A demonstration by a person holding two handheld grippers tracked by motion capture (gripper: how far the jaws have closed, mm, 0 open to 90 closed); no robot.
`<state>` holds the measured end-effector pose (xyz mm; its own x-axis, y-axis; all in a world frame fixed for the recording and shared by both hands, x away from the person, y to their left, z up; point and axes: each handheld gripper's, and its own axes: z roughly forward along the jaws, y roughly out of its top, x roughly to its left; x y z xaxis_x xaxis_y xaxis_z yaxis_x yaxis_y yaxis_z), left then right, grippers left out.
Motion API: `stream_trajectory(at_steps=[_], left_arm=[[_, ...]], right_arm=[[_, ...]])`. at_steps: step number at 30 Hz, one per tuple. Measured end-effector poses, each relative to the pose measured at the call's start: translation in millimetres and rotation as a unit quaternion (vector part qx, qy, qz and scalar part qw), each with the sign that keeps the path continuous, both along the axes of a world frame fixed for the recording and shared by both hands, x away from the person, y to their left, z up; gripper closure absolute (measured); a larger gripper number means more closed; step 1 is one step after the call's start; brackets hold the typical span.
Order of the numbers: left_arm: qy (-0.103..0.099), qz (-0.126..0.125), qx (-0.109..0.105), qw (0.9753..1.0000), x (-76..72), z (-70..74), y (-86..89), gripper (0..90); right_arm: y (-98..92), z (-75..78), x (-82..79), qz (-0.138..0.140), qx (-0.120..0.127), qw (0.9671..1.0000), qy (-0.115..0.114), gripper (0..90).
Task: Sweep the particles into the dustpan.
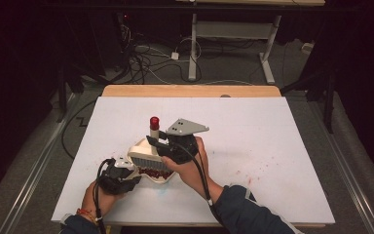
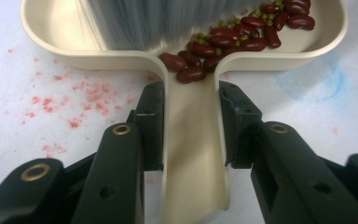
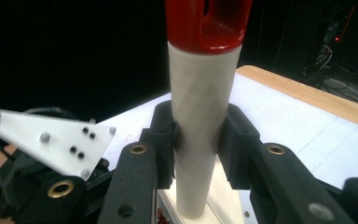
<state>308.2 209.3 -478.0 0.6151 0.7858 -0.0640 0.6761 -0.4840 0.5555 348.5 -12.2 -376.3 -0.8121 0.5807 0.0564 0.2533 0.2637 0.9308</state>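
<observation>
A cream dustpan [image 1: 141, 146] lies on the white table, and its tray [image 2: 51, 44] holds several dark red kidney beans [image 2: 235, 39] mixed with small green ones. My left gripper [image 2: 191, 109] is shut on the dustpan handle [image 2: 193, 154], seen at the lower left in the high view [image 1: 132, 174]. A brush stands upright in the pan, its grey bristles [image 2: 163, 18] touching the beans. My right gripper [image 3: 198, 135] is shut on the brush's white handle [image 3: 200, 93], just below its red tip [image 3: 207, 23]; in the high view it sits right of the handle [image 1: 155, 141].
Red stains [image 2: 81, 95] speckle the white table cover [image 1: 253, 126], more of them right of my right forearm. A wooden edge [image 1: 190, 90] runs along the far side. Beyond it are cables and desk legs [image 1: 193, 48] on a dark floor. The left gripper's grey plate [image 3: 51, 137] is close on the left.
</observation>
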Motion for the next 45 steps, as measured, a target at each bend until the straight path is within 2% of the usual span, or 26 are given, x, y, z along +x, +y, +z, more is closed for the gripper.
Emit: stream_trajectory(at_steps=[7,11,13,18,20,21,22,23,24,25,26,27,28,30,34,36,41,45], left_arm=[[0.000,0.000,-0.008,1.0000,-0.6,-1.4,3.9,63.4],[-0.001,-0.005,-0.004,1.0000,-2.0,-0.5,3.7,63.4],[0.000,-0.010,-0.003,1.0000,-2.7,0.0,4.7,63.4],[0.003,-0.015,0.004,0.9999,-5.4,-0.4,4.7,63.4],[0.004,-0.017,0.005,0.9998,-7.2,-0.7,4.0,63.4],[0.005,-0.017,0.006,0.9998,-8.1,-0.9,3.5,63.4],[0.004,-0.015,0.003,0.9999,-8.9,-1.2,3.0,63.4],[0.005,-0.016,0.003,0.9999,-9.5,-1.0,2.9,63.4],[0.005,-0.016,0.002,0.9999,-10.0,-0.6,2.8,63.4],[0.004,-0.015,0.001,0.9999,-10.7,-0.3,2.6,63.4],[0.005,-0.018,0.004,0.9998,-11.2,0.1,2.6,63.4],[0.005,-0.017,0.004,0.9998,-11.7,0.1,2.2,63.4],[0.006,-0.017,0.004,0.9998,-12.0,-0.1,1.7,63.4],[0.007,-0.016,0.006,0.9998,-12.4,-0.1,0.7,63.4],[0.005,-0.015,0.008,0.9998,-12.0,-1.1,-1.0,63.4],[0.005,-0.015,0.009,0.9998,-11.9,-2.1,-2.2,63.4],[0.002,-0.012,0.008,0.9999,-11.8,-2.7,-4.4,63.4],[-0.001,-0.012,0.010,0.9999,-12.1,-2.4,-4.8,63.3]], right_arm=[[-6.5,11.6,9.6,-0.003,0.019,0.9998,0.009,69.7],[-13.0,21.8,9.5,-0.003,0.026,0.9996,-0.008,69.7],[-22.4,27.7,9.7,-0.009,0.024,0.9995,-0.021,69.7],[-40.1,31.9,8.3,-0.017,0.025,0.9988,-0.039,69.7],[-50.2,32.5,7.3,-0.016,0.014,0.9988,-0.043,69.7],[-59.7,31.1,7.0,-0.029,0.001,0.9984,-0.049,69.7],[-59.7,31.1,7.0,-0.029,0.001,0.9984,-0.049,69.7],[-68.9,27.4,7.9,-0.047,-0.018,0.9969,-0.061,69.7],[-68.9,27.4,7.9,-0.047,-0.018,0.9969,-0.061,69.7],[-73.2,24.9,9.1,-0.058,-0.028,0.9956,-0.068,69.7],[-79.7,18.9,12.0,-0.081,-0.044,0.9927,-0.078,69.7],[-82.1,15.7,13.1,-0.094,-0.050,0.9910,-0.081,69.7],[-82.1,15.7,13.1,-0.094,-0.050,0.9910,-0.081,69.7],[-84.1,9.1,15.0,-0.110,-0.063,0.9883,-0.084,69.7],[-79.2,-5.7,15.6,-0.118,-0.086,0.9856,-0.085,69.7],[-75.9,-9.0,11.1,-0.112,-0.083,0.9865,-0.086,69.7],[-56.9,-10.4,-10.5,-0.080,-0.095,0.9888,-0.082,69.5],[-43.4,-10.4,-23.2,-0.049,-0.079,0.9932,-0.071,69.6]])
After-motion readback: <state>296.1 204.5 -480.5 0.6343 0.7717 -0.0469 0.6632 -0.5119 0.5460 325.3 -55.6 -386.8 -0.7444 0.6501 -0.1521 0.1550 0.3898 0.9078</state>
